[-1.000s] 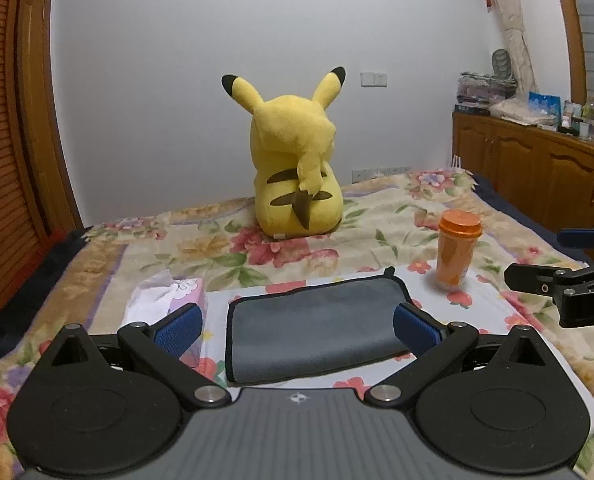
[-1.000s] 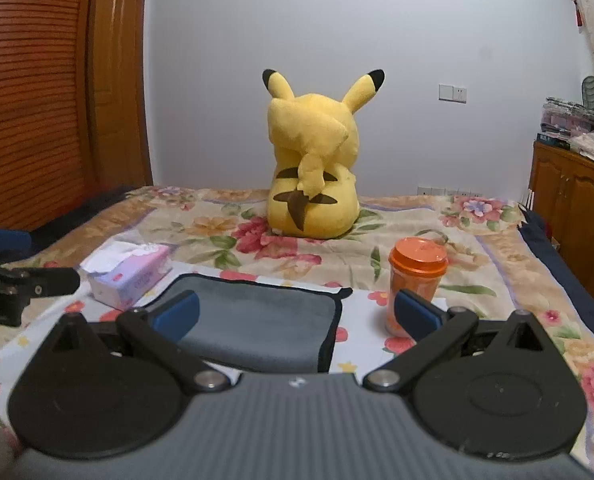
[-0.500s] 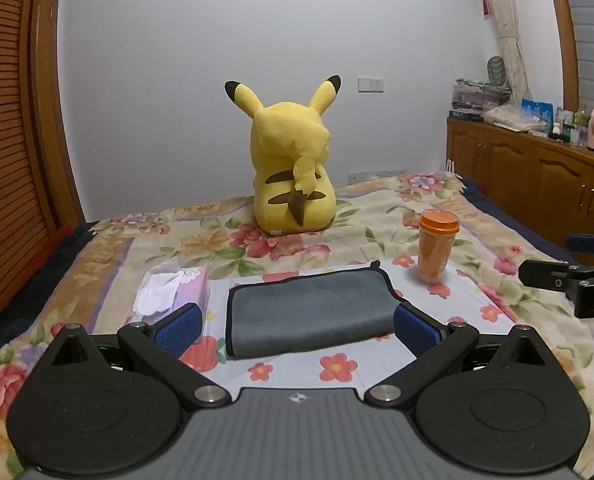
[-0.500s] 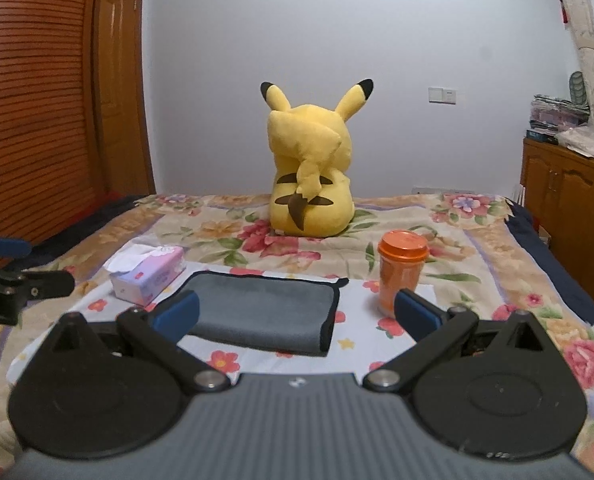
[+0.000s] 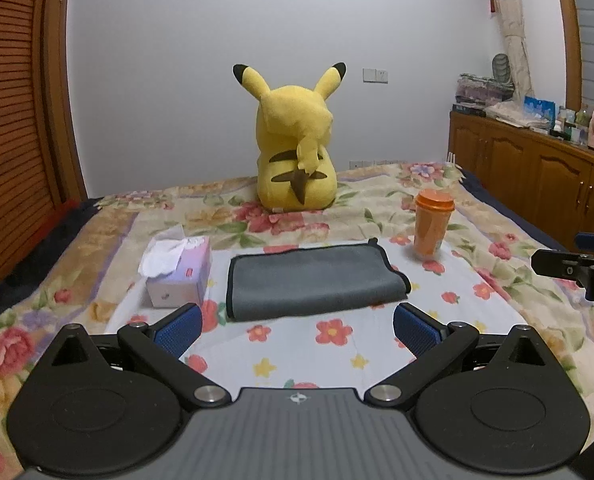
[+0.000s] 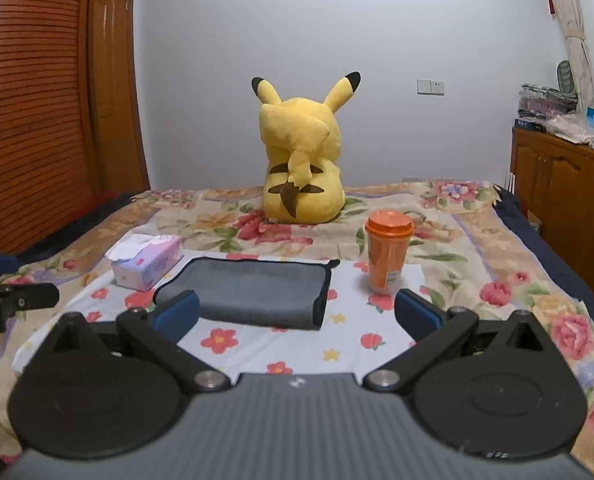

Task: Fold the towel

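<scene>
A grey towel [image 5: 313,280] with a dark edge lies folded flat on a white flowered cloth [image 5: 297,344] on the bed; it also shows in the right wrist view [image 6: 253,292]. My left gripper [image 5: 297,330] is open and empty, held back from the towel's near edge. My right gripper [image 6: 297,314] is open and empty, just short of the towel's near right part. Each gripper shows at the side of the other's view: the right one [image 5: 577,268] and the left one [image 6: 13,300].
A tissue box [image 5: 177,272] stands left of the towel, also seen in the right wrist view [image 6: 149,260]. An orange cup [image 5: 431,224] stands to its right [image 6: 387,256]. A yellow plush toy [image 5: 297,148] sits behind. A wooden cabinet [image 5: 537,176] runs along the right.
Both grippers have drawn back and up from the towel, which now looks smaller and farther away. The towel stays folded and still. Both jaws stay open.
</scene>
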### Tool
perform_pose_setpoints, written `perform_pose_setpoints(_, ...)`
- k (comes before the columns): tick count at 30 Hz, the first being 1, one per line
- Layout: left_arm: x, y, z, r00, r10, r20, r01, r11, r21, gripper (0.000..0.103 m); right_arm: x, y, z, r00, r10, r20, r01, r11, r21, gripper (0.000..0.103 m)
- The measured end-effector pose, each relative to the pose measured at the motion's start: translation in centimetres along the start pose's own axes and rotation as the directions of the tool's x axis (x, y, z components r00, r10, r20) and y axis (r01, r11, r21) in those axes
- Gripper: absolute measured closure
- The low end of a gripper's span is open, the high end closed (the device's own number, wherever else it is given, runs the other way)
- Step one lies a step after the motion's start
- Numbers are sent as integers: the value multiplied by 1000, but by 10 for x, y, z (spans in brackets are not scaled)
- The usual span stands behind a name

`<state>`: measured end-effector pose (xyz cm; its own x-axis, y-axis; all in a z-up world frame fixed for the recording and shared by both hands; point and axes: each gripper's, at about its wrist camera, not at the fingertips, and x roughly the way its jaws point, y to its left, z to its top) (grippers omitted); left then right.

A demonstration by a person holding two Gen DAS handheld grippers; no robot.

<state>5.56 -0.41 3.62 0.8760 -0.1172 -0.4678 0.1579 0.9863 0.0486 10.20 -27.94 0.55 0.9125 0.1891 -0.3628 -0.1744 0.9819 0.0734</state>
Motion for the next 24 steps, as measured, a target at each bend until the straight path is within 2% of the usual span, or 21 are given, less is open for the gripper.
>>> perform_pose_setpoints(16,8,-10,-44,997,-3,-75,2,1000,-9,0,9,13,-34,997,12,-74,-12,1000,1,0)
perform_pose_setpoints(24,18,-13,-56,996,5,-88,-5,1000,-5,0,21,8,-47,993,-29,-111,31,999,12,0)
